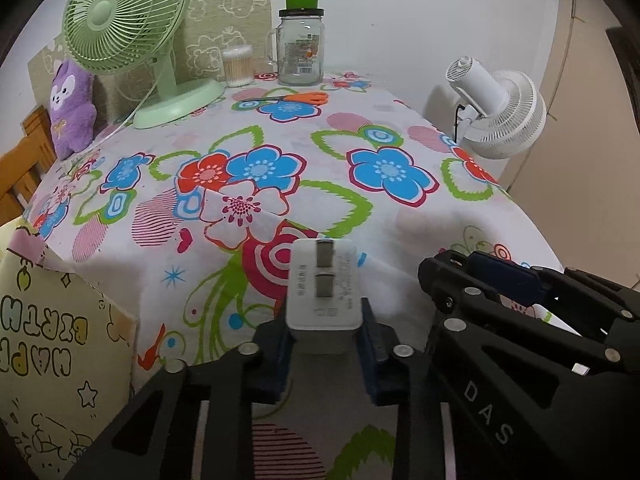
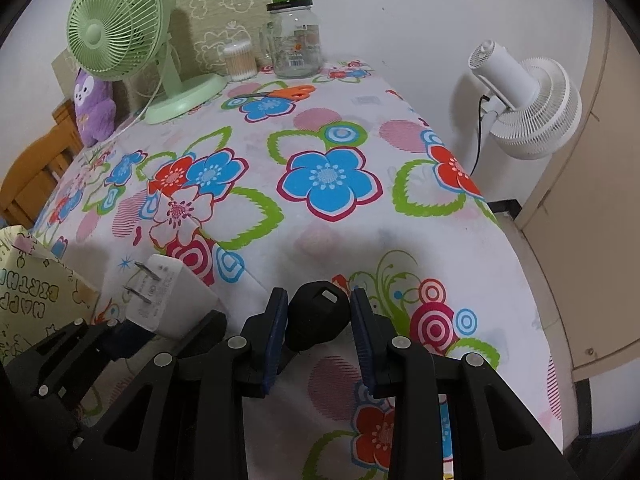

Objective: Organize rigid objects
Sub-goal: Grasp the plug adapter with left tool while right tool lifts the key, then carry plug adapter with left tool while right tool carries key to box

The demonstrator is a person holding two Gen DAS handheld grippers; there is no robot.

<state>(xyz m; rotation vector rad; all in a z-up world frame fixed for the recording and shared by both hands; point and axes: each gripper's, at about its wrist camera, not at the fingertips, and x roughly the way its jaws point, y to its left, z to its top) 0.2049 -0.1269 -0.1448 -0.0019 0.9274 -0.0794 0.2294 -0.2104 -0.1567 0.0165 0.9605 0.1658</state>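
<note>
A: Charger first: white rectangular plastic plug adapter (image 1: 323, 304), two flat metal prongs up, pinched at its near end by the left gripper (image 1: 325, 344), near edge of the table.

B: Risk?

A: Grip sits low on a smooth body, so it could pivot or slip out if swung fast.

B: Right side?

A: Right gripper (image 2: 318, 330) clamped on a black rounded plastic key fob (image 2: 316, 320); curved sides, could squirt out of the pads.

B: Anything else?

A: Both grippers sit just beside each other, so a collision could knock either piece loose. Pale yellow birthday-print cardboard box (image 1: 48, 344) is at near left; a drop on the floral tablecloth (image 1: 360, 128) near the edge may roll off.
</note>
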